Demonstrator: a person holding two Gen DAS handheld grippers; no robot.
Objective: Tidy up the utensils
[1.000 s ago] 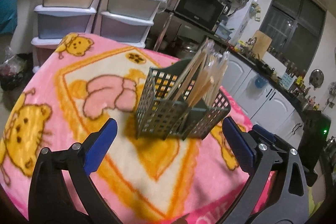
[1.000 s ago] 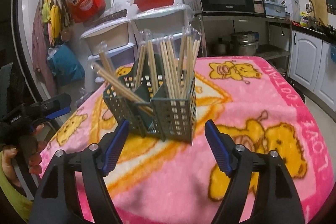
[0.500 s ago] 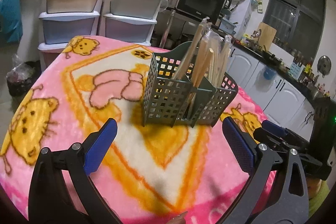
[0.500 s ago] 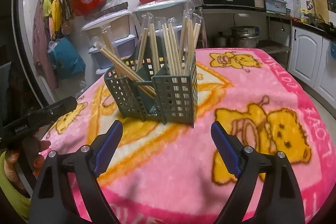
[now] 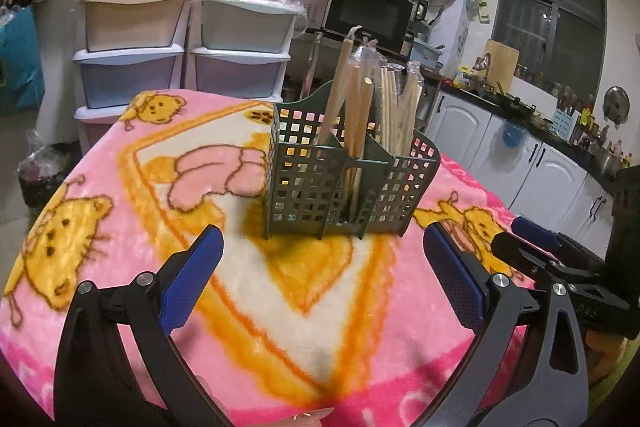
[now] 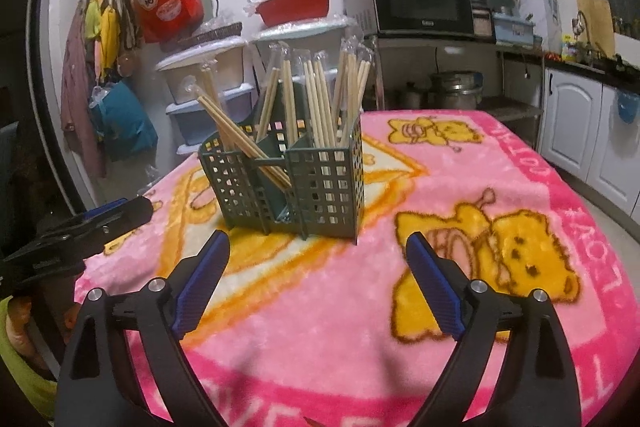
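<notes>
Ahead of our left gripper [image 5: 322, 277], whose blue pads are spread wide and hold nothing, stands the green utensil caddy [image 5: 348, 183] on the pink bear blanket [image 5: 120, 195], beyond the fingertips and apart from them. Wrapped wooden chopsticks [image 5: 360, 107] stand in its compartments. Our right gripper [image 6: 318, 281] is likewise spread and empty, with the caddy just beyond its tips; one pair of chopsticks [image 6: 244, 143] leans left across the near compartment. To its far left we see the left gripper's dark fingers over the blanket edge.
</notes>
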